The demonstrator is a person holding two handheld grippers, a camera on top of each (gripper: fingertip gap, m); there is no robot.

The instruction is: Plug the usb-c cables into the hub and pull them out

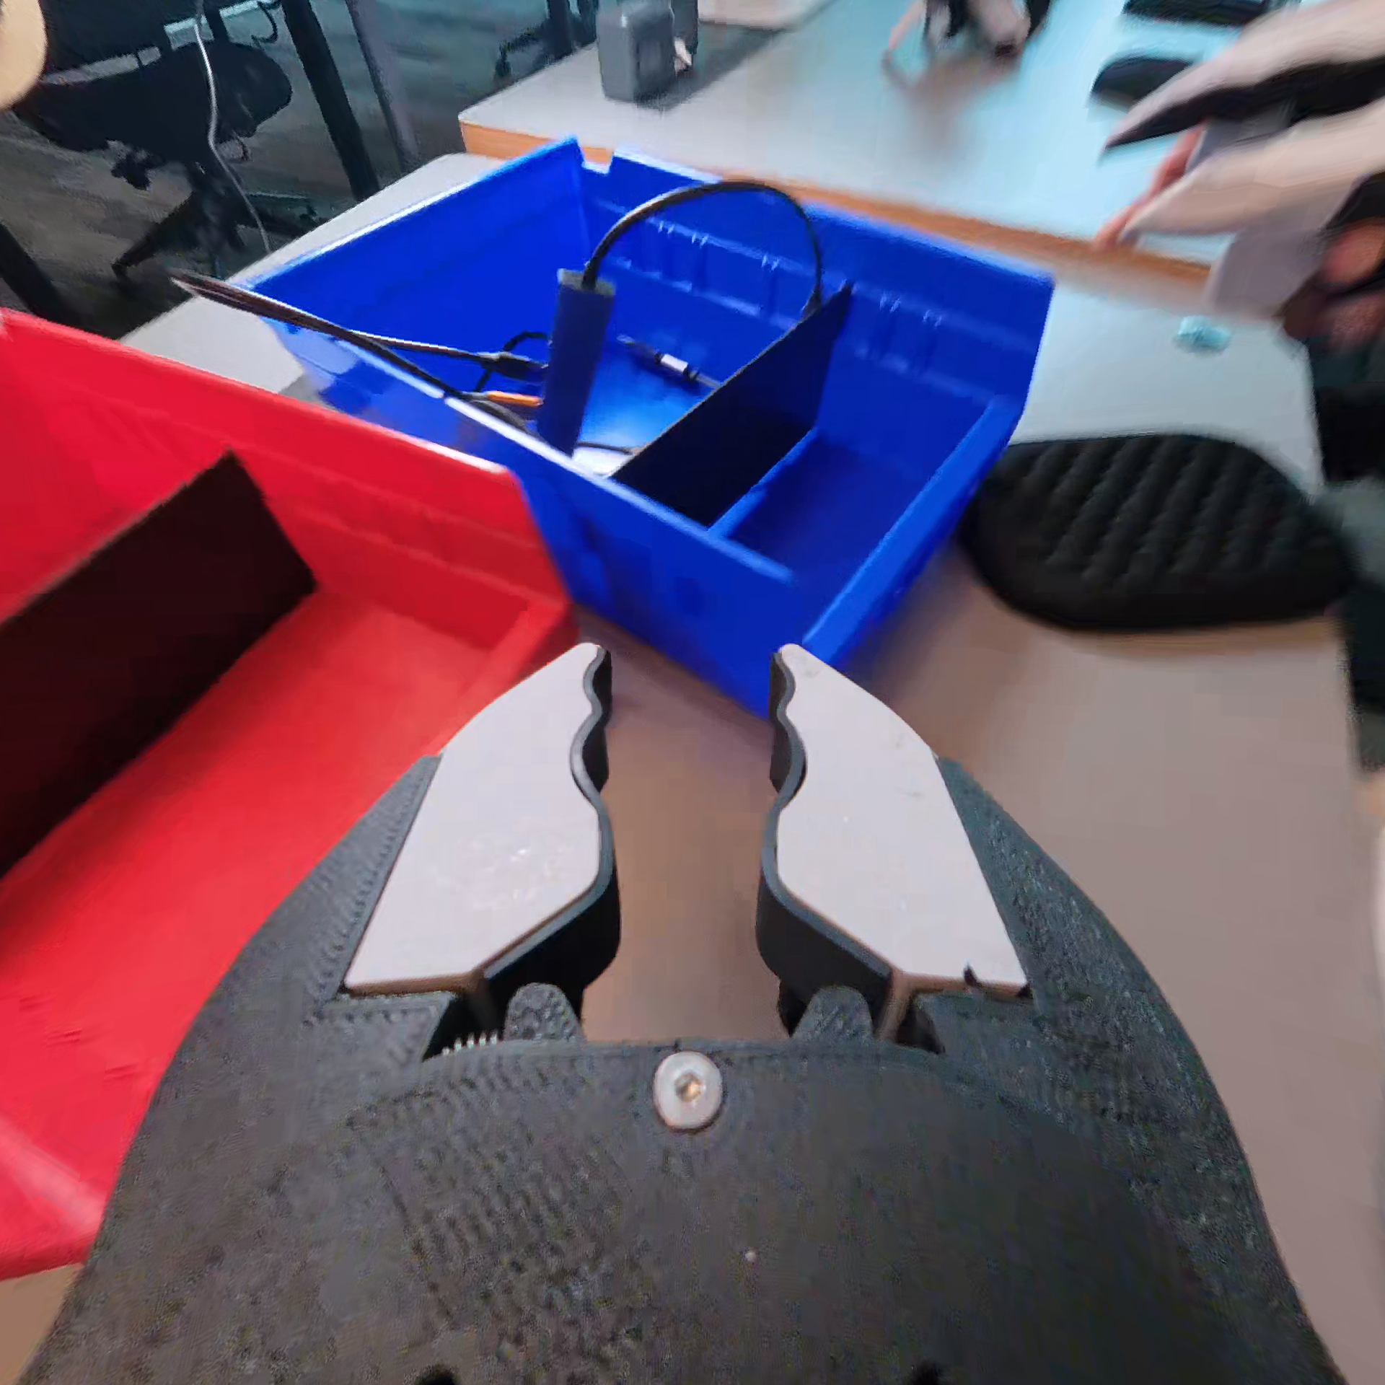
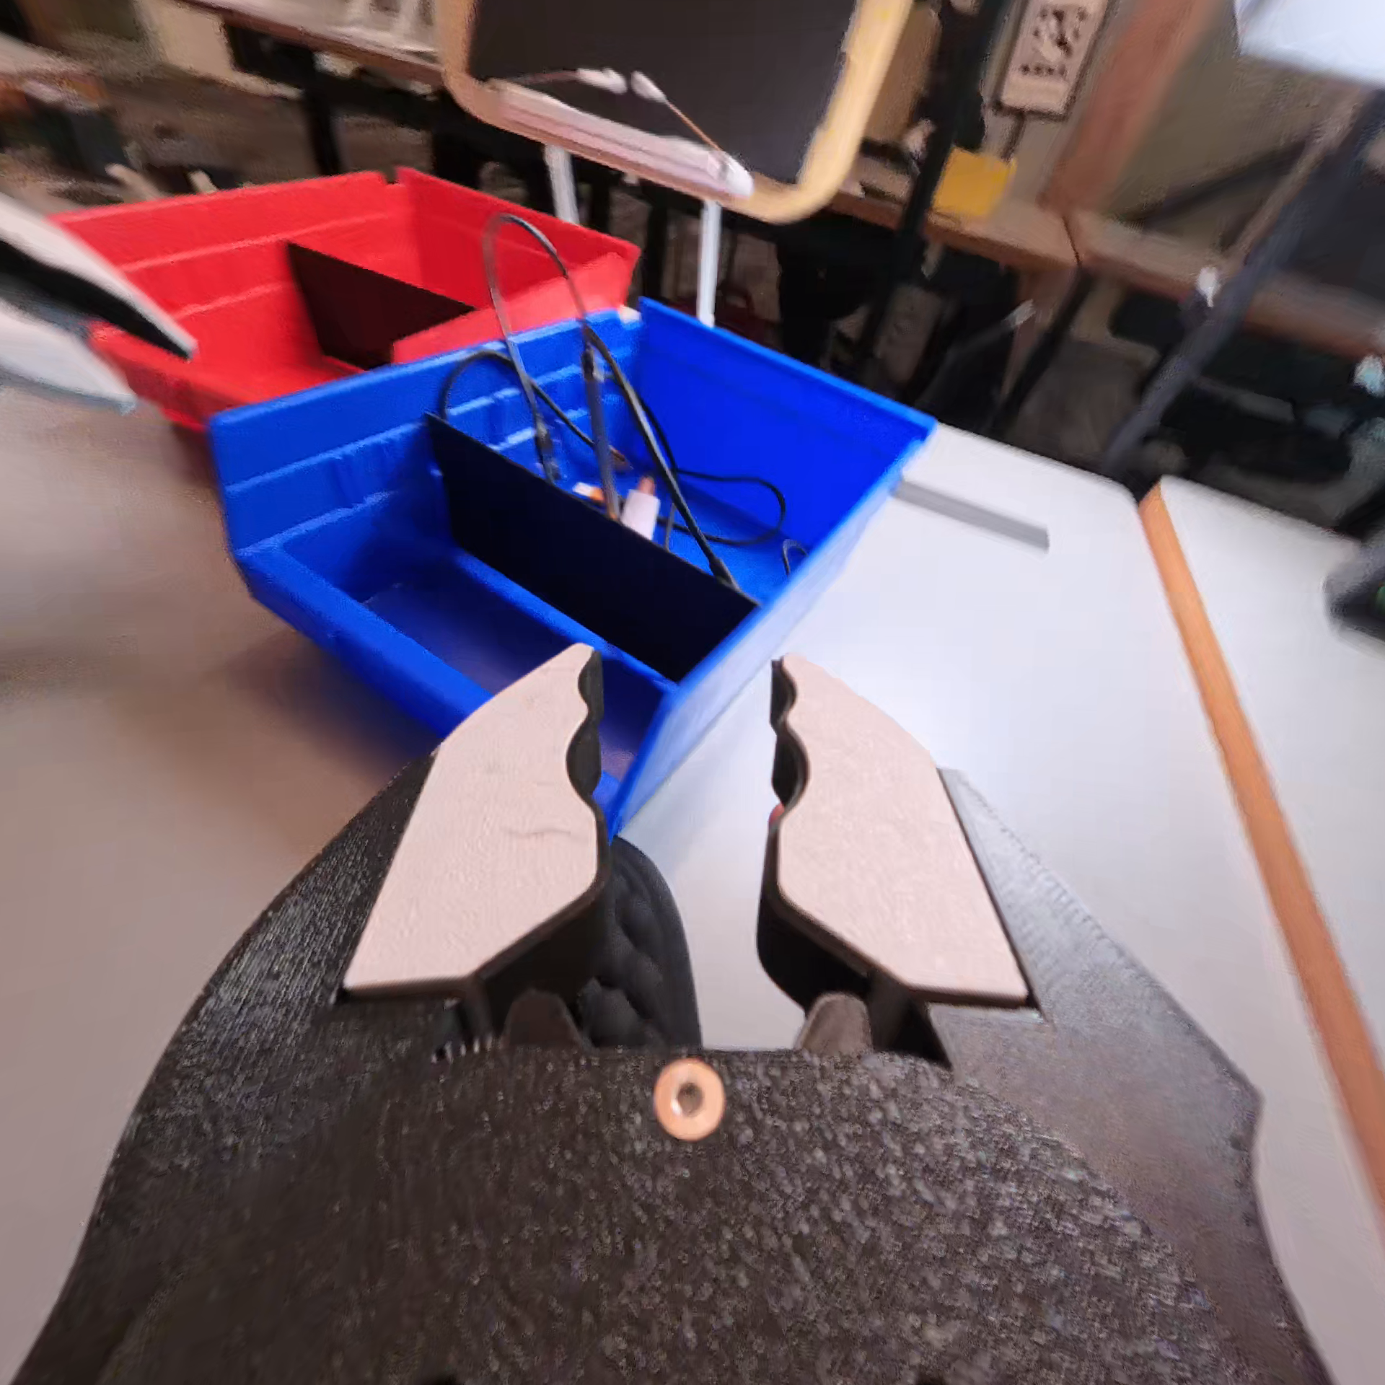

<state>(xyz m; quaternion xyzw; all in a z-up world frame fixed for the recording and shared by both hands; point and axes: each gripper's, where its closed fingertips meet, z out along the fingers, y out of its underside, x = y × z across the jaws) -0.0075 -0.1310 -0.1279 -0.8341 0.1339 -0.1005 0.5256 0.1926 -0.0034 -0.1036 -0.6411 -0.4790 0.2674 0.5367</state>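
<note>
Blue bin (image 1: 884,569) sits mid-frame on my counter (image 1: 1087,824), black divider (image 1: 749,420) splitting it; hub (image 1: 573,360) and cables (image 1: 704,195) lie in its far compartment. Red bin (image 1: 300,712) touches it at lower left. Black pad (image 1: 1147,532) at right. My left tool (image 1: 689,674) and right tool (image 2: 686,682) both gape, empty.

Left tongs (image 1: 689,674) and right tongs (image 2: 686,682) both gape, empty
</note>
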